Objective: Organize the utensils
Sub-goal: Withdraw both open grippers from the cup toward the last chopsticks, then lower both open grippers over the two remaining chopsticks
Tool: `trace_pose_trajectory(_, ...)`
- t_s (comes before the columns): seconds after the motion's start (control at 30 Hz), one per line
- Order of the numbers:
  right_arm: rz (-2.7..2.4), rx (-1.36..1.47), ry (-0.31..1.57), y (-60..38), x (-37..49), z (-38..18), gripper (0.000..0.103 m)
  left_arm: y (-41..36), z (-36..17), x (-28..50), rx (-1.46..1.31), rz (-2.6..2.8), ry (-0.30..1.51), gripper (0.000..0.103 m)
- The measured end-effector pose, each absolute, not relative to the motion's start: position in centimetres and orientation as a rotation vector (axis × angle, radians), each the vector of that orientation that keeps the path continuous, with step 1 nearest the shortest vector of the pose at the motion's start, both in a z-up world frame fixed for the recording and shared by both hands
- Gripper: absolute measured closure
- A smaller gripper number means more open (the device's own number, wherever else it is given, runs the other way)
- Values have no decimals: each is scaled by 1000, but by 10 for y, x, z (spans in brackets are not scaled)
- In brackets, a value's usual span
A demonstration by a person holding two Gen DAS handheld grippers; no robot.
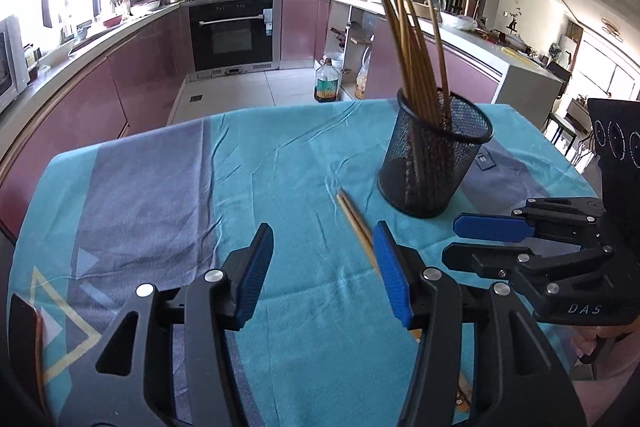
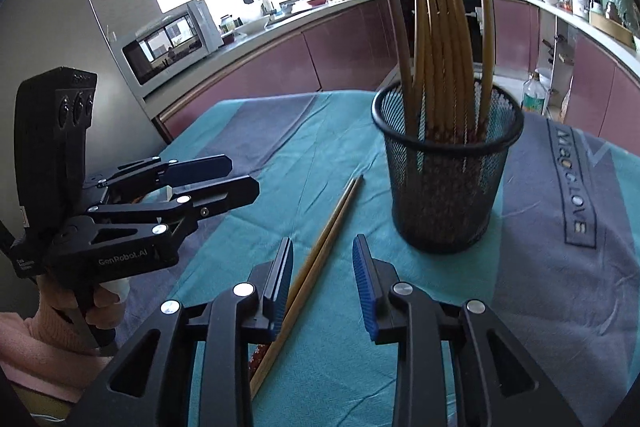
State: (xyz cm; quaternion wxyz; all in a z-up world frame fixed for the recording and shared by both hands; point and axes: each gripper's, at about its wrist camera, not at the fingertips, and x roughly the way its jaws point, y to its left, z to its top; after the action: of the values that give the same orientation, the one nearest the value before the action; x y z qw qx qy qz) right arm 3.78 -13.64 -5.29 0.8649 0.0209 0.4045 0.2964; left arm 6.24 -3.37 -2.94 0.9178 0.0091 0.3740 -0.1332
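A loose pair of chopsticks (image 2: 320, 247) lies lower centre on the teal tablecloth (image 2: 328, 131), just beside the mesh holder (image 2: 448, 183) of chopsticks. The right gripper (image 2: 322, 283) straddles it, jaws narrow, unclosed; the left gripper (image 1: 320, 275) gapes empty. Pickup step: close, lift, drop into holder.

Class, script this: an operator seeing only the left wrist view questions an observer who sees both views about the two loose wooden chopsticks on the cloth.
Operator: Where do the chopsticks run behind my finger?
Observer: The two loose wooden chopsticks lie side by side, passing between the right gripper's open jaws, close to one pad.
Operator: What holds my left gripper?
Observer: A hand in a pink sleeve grips the left gripper's handle.
Operator: Anything beside the cup?
Observer: Beside the black wire-mesh cup, the teal-and-grey cloth carries lettering ending "LOVE".
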Motion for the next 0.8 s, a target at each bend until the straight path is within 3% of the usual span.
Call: trace_pose_trajectory(0.8,556,-48,926,-114,32,-85,75,-46,-63,65,13,-303,859,52)
